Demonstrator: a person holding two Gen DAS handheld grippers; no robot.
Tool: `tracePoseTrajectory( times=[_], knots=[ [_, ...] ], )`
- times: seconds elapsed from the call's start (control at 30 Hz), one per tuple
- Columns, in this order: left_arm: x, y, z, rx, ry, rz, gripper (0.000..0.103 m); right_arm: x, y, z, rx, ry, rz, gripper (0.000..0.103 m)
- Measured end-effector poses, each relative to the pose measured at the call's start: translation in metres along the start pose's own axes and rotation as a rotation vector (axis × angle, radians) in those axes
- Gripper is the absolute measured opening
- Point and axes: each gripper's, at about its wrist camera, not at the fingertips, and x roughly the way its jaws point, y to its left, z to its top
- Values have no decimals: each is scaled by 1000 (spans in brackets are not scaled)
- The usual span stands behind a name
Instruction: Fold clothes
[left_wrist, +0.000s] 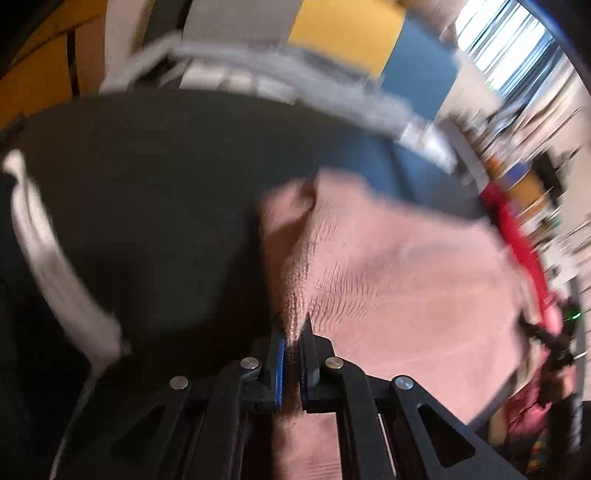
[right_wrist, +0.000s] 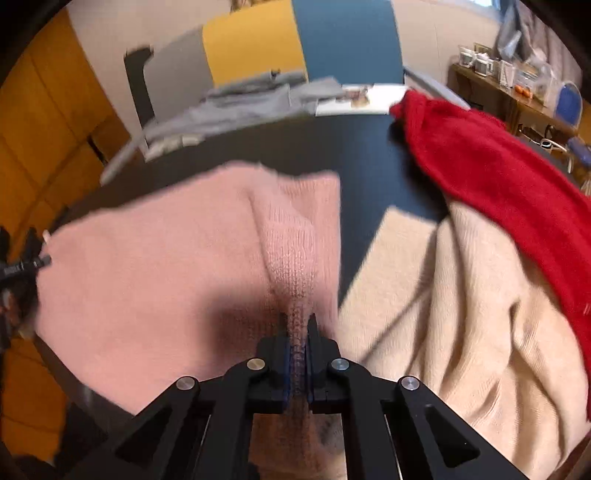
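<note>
A pink knitted garment (left_wrist: 399, 266) lies spread over a dark table (left_wrist: 147, 206). My left gripper (left_wrist: 293, 325) is shut on a pinched ridge of its near edge. The same pink garment (right_wrist: 159, 258) shows in the right wrist view, where my right gripper (right_wrist: 298, 325) is shut on another fold of its near edge. The left gripper's tip (right_wrist: 22, 266) shows at the far left of the right wrist view, by the garment's other side. The left wrist view is motion-blurred.
A cream knitted garment (right_wrist: 461, 314) lies right of the pink one, with a red garment (right_wrist: 498, 177) on it and behind. Grey clothes (right_wrist: 236, 99) and a white sheet (right_wrist: 358, 98) lie at the table's far edge (right_wrist: 207, 147). A white item (left_wrist: 48, 251) lies at the left.
</note>
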Motion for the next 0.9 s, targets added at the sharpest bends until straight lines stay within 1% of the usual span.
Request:
tracePoseTrajectory(
  times=[0.03, 0.1, 0.13, 0.17, 0.2, 0.23, 0.27, 0.3, 0.33, 0.37, 0.4, 0.47, 0.53, 0.6, 0.63, 0.7, 0.77, 0.8, 0.83, 0.9],
  knots=[
    [-2, 1, -2, -7, 2, 11, 9, 2, 0, -3, 5, 3, -2, 6],
    [-6, 3, -6, -22, 5, 33, 12, 7, -1, -10, 14, 8, -6, 7],
    [-10, 3, -7, -28, -9, 57, 19, 4, -1, -10, 25, -8, 3, 9],
    [-18, 0, -6, -27, -51, 106, 23, 0, -2, -10, 39, -30, 16, 15],
    [-27, -4, -6, -16, -98, 155, 23, -5, -1, -8, 40, -46, 7, 20],
    [-38, -10, -7, -3, -152, 189, 21, -12, 3, -6, 24, -77, -7, 32],
    [-49, -17, -10, 8, -205, 195, 21, -19, 7, -3, 4, -112, -21, 38],
    [-58, -25, -13, 22, -244, 176, 21, -27, 12, -1, -16, -148, -35, 38],
    [-65, -34, -17, 43, -275, 142, 21, -33, 20, 3, -41, -180, -25, 38],
    [-66, -43, -21, 73, -286, 97, 22, -39, 28, 7, -67, -210, -8, 39],
    [-63, -50, -26, 101, -281, 79, 22, -45, 37, 12, -93, -241, 10, 38],
    [-48, -65, -42, 154, -231, 53, 22, -38, 55, 26, -136, -239, 71, 38],
    [-33, -75, -63, 188, -170, 35, 22, -18, 74, 39, -195, -213, 95, 38],
    [-18, -69, -88, 180, -111, 51, 20, 9, 78, 53, -195, -143, 183, 38],
    [-14, -66, -98, 171, -100, 53, 18, 25, 73, 61, -169, -117, 182, 36],
    [-18, -59, -112, 141, -146, 36, 17, 58, 62, 76, -109, -73, 157, 36],
    [-21, -57, -120, 142, -160, 43, 15, 64, 54, 81, -71, -88, 141, 30],
    [-22, -58, -121, 148, -157, 50, 15, 65, 50, 82, -53, -99, 134, 30],
    [-22, -57, -119, 151, -149, 51, 15, 67, 46, 84, -35, -111, 127, 27],
    [-24, -70, -110, 173, -157, 27, 14, 70, 39, 87, 1, -133, 112, 26]
  ],
)
